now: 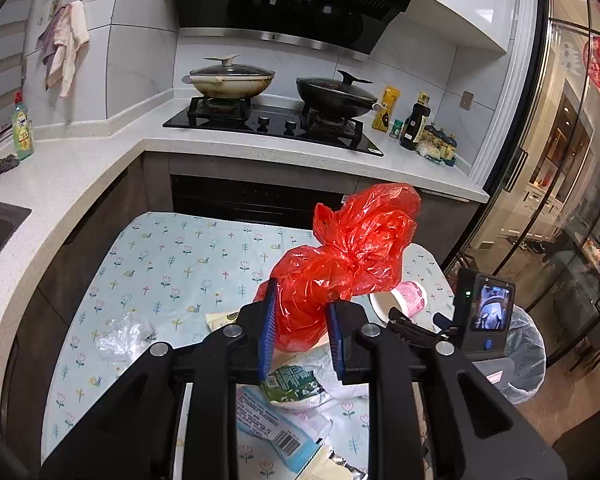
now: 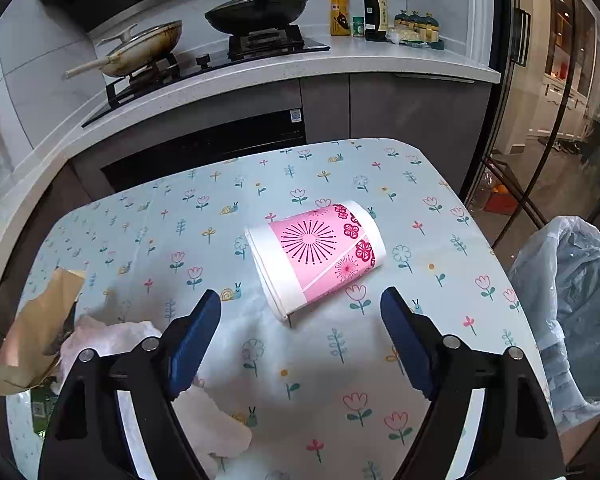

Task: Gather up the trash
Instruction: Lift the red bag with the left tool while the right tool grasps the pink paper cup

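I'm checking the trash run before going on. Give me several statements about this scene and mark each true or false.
1. The left tool is shut on the red plastic bag. True.
2. The pink paper cup stands upright. False: it lies on its side on the tablecloth.
3. The right tool holds the cup. False: it is open, with the cup ahead of its fingers and untouched.
4. A lined trash bin stands beside the table. True.
5. Both pans on the stove have lids. True.
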{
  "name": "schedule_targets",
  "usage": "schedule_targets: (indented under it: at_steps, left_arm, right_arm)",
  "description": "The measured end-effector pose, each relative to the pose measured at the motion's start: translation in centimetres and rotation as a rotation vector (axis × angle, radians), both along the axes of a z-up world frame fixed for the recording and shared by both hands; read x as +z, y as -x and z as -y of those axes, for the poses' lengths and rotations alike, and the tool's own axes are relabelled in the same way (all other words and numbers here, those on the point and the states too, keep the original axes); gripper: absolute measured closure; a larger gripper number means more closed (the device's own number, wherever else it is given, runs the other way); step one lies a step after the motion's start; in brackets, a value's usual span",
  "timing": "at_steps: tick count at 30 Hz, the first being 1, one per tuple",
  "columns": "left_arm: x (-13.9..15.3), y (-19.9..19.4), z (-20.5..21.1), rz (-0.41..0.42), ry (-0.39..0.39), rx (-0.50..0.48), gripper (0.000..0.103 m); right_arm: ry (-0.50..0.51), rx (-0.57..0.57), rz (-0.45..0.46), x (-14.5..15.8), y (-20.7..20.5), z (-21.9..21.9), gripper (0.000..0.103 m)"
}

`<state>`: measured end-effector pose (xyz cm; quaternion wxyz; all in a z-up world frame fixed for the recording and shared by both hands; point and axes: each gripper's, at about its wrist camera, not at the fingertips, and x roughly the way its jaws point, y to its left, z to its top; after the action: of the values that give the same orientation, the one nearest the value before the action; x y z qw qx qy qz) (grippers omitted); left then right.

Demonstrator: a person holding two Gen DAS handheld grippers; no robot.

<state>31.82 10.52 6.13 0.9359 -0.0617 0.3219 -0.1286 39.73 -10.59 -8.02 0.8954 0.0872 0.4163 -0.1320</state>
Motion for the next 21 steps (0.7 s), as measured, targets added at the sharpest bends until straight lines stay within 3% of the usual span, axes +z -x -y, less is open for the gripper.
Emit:
schedule_targets:
  at_steps: [2, 7, 10, 21]
  left_arm:
    - [-0.2, -0.6, 0.2, -0.007, 0.001, -0.004, 0.082]
    - [-0.7, -1.3, 1.1, -0.019, -0.007, -0.013, 0.081]
    - [-0.7, -1.1, 1.9, -0.024, -0.01, -0.023, 0.081]
    - [0.1, 1.2, 5.6, -0.019, -0.021, -0.07, 0.081]
  right_arm:
    - [0.025, -0.01, -0.006, -0.3, -0.3, 0.2, 0.035]
    - [-0.02, -0.047, -0.019, -0.8, 0.0, 2.6, 0.079]
    - [-0.064, -0.059, -0.008, -0.4, 0.8, 4.1, 0.095]
    - [-0.1, -0.037, 0.1, 5.2, 7.6, 7.0, 0.098]
